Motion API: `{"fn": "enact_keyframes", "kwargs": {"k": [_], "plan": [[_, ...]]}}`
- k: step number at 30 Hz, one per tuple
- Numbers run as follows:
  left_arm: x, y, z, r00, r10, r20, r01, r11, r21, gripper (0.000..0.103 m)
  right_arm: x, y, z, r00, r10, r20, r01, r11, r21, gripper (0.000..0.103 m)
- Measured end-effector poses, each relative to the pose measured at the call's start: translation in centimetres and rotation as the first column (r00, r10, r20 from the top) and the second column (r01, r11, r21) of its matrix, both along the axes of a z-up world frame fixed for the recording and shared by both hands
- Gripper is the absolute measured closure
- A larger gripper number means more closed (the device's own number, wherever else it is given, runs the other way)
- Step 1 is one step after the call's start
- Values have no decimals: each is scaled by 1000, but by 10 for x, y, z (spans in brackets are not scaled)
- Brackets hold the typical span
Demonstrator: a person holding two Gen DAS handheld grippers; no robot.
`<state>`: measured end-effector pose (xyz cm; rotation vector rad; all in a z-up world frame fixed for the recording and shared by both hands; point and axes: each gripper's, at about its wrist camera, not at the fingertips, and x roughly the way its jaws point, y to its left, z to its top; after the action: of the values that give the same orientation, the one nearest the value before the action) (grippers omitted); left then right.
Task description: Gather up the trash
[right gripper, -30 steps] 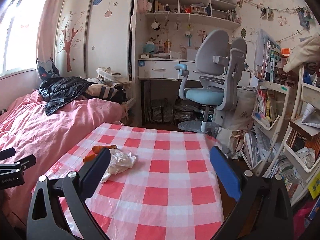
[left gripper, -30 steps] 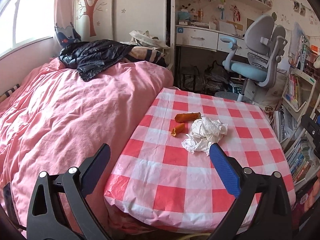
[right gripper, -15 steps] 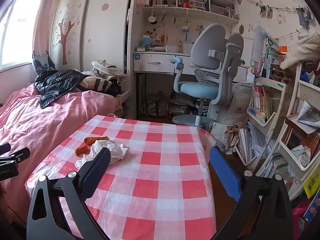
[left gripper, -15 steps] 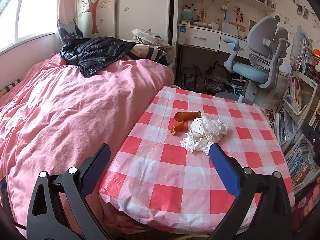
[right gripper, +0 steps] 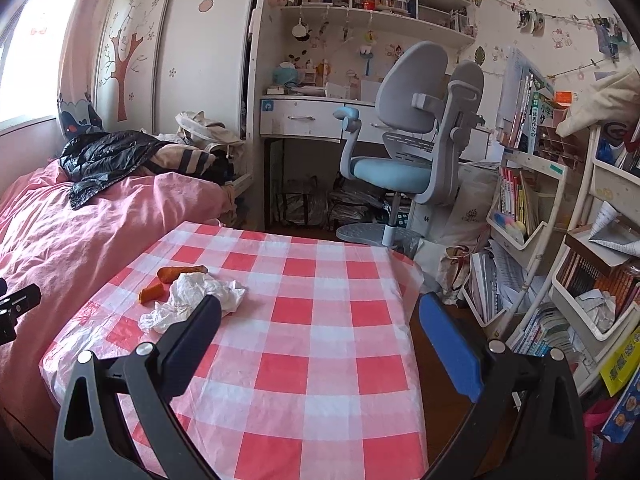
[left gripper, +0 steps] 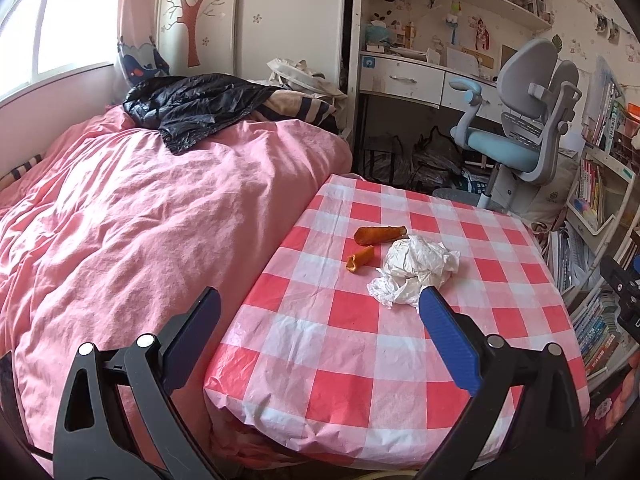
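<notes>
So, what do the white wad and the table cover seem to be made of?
White wad: probably thin tissue paper, matte, with sharp crumpled folds. Checked table cover: likely thin plastic sheet, since it shines slightly and wrinkles stiffly at the edge.

The tissue (left gripper: pixel 414 268) has its near corner hidden behind the left gripper's (left gripper: pixel 320 308) blue finger (left gripper: pixel 448 340); in the right wrist view its near edge sits behind the right gripper's (right gripper: pixel 320 316) dark finger (right gripper: pixel 192 336). Both grippers are cut off by the bottom edges. The table's (right gripper: pixel 328 360) near edge runs out of frame. Book (right gripper: pixel 536 112) titles are too small to read.
</notes>
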<state>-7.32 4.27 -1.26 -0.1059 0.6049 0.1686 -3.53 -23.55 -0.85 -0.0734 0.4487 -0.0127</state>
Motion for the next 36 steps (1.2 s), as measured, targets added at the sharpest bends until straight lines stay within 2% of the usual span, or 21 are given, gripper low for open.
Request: {"fn": "enact_keyframes", "kwargs": {"k": [8, 24, 36], "plan": [[3, 4, -3, 1000, 4, -4, -4, 1000, -26, 7, 4, 5, -4, 1000, 8, -20, -8, 999, -34, 8], [3, -9, -3, 999, -36, 7, 36, 999, 0, 7, -3, 26, -1, 997, 75, 22, -71, 986, -151, 8], [2, -11, -3, 999, -49, 6, 49, 999, 8, 7, -1, 25, -2, 997, 76, 17, -73, 988, -136, 8]]}}
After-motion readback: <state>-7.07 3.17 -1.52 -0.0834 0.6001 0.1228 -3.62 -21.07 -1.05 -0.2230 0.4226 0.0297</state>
